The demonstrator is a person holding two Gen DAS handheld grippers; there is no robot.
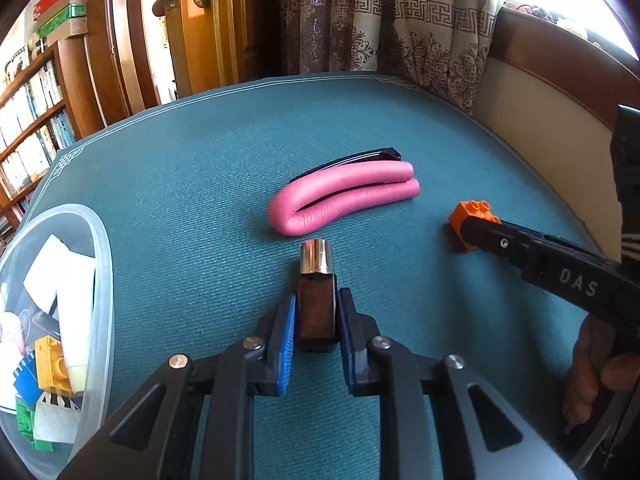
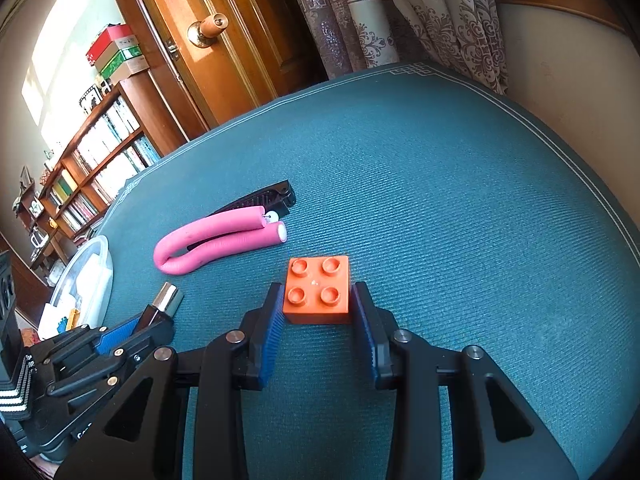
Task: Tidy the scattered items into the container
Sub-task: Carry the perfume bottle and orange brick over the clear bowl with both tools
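Note:
A small brown bottle (image 1: 316, 308) with a silver cap (image 1: 317, 256) lies on the teal tablecloth, and my left gripper (image 1: 317, 294) is shut on its body. The right wrist view shows the same left gripper (image 2: 148, 320) with the cap (image 2: 168, 299) sticking out. My right gripper (image 2: 318, 286) is shut on an orange four-stud brick (image 2: 318, 292) that rests on the cloth; the left wrist view shows that brick (image 1: 466, 216) too. The clear plastic container (image 1: 102, 248) stands at the left with several bricks and white items inside.
A folded pink foam curler (image 1: 340, 196) lies mid-table with a black hair clip (image 1: 360, 158) behind it. A hand (image 1: 588, 372) holds the right gripper's handle. A wooden door, bookshelves and curtains stand beyond the table's far edge; a padded seat back lies to the right.

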